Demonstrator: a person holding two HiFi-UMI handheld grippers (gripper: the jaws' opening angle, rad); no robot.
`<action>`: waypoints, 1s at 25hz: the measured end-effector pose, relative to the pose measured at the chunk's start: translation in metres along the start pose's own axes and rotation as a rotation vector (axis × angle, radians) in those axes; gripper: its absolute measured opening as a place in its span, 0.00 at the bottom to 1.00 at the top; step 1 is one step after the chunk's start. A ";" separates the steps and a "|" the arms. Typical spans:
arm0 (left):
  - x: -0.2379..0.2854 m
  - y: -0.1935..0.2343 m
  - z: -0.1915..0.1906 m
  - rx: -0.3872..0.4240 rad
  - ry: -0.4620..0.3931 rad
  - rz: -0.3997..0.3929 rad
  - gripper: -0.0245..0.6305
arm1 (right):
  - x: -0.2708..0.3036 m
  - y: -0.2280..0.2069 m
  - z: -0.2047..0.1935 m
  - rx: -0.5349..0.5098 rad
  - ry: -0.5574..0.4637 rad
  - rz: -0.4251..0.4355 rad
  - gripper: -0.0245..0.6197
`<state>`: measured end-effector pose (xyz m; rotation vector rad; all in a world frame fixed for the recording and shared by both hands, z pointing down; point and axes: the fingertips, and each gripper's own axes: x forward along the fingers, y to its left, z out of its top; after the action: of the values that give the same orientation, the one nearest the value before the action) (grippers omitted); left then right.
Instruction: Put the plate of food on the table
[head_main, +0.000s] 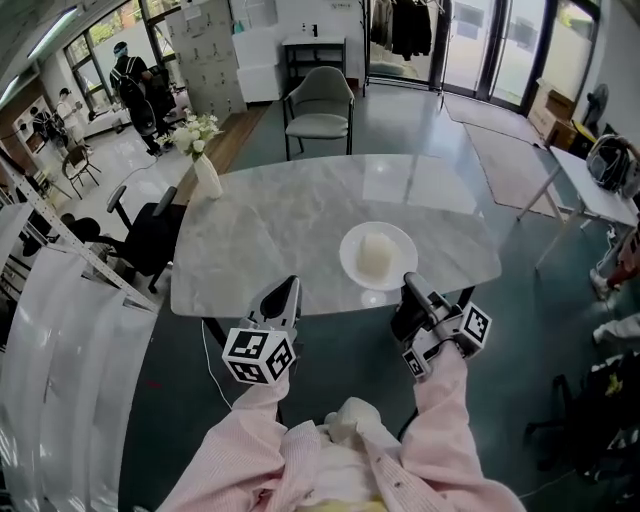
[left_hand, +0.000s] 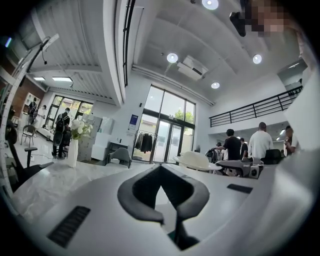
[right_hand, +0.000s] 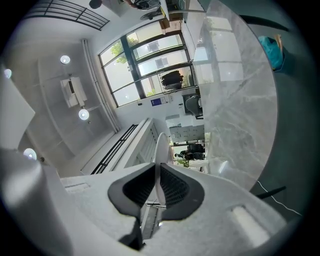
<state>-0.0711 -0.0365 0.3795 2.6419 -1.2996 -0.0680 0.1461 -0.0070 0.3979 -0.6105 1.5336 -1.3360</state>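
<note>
The white plate (head_main: 349, 258) with a pale mound of food (head_main: 375, 254) lies on the marble desk (head_main: 270, 230), close to the desk's near edge, where a narrow strip of stone shows in front of its near rim. The right hand-held gripper (head_main: 408, 284) reaches over that edge to the plate's near right rim, and the right gripper view shows its dark pads pinching the thin white rim between them. Whether the plate rests fully on the stone or is a shade lifted cannot be told. To the plate's left, just off the same edge, the left hand-held gripper (head_main: 288, 286) points at the desk with its pads pressed together at the tips and nothing between them. Left of the plate and beyond it the marble is bare, a broad open stretch running to the far edge. A white vase of flowers (head_main: 205, 165) stands well apart to the plate's far left, near the desk's corner. A grey chair (head_main: 320, 105) stands past the far edge beyond the plate, and a black office chair (head_main: 150, 235) sits off the left edge. Right of the plate the desk's rounded corner gives onto dark open floor.
</note>
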 end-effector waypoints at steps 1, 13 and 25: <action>0.003 0.003 -0.002 -0.004 0.004 -0.002 0.03 | 0.003 -0.003 0.002 0.002 -0.003 -0.003 0.08; 0.065 0.063 -0.003 -0.053 0.030 0.050 0.03 | 0.077 -0.045 0.037 0.031 0.044 -0.016 0.08; 0.154 0.139 -0.010 -0.125 0.063 0.137 0.03 | 0.180 -0.104 0.092 0.049 0.145 -0.038 0.08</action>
<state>-0.0837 -0.2387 0.4238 2.4253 -1.4038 -0.0440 0.1331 -0.2302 0.4420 -0.5242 1.6074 -1.4698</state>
